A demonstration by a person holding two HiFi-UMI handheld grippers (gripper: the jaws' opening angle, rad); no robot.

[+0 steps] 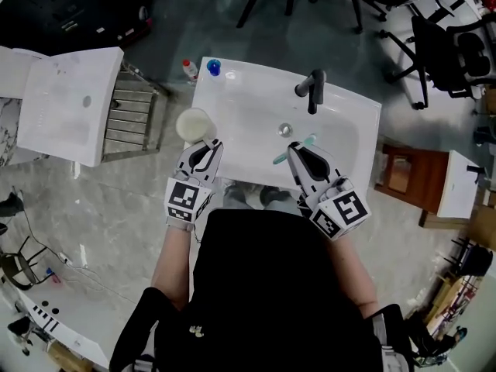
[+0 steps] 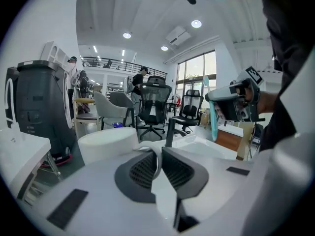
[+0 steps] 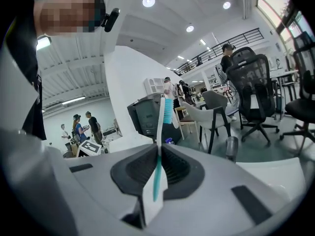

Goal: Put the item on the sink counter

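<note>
We have two things in hand, and either could be the item meant. The white cup (image 1: 194, 124) sits at the left edge of the sink counter (image 1: 232, 84). The left gripper (image 1: 208, 144) is clenched on its thin handle (image 2: 151, 145), with the pads pinching the loop from both sides. From these views we cannot tell whether the cup's base rests on the counter or hangs just above it.

The teal-and-white toothbrush (image 3: 160, 146) is clamped at mid-length in the right gripper (image 1: 294, 149). Its bristles stand up past the jaw tips. It is held over the basin (image 1: 256, 122), near the drain (image 1: 285, 129) and short of the faucet (image 1: 312, 90).

To do this step well, we would:

- **Cup:** lower it until its base is flat on the level rim, well in from the edge. Only then ease the jaws apart and draw straight back, so the handle does not catch and tip it.
- **Toothbrush:** carry it off the sloping basin to a flat stretch of counter, since a round handle laid on the slope would likely slide toward the drain. We would bring it down close to level, let its length touch first, then release.

The main risk is letting go early, above the surface or over the bowl.
</note>
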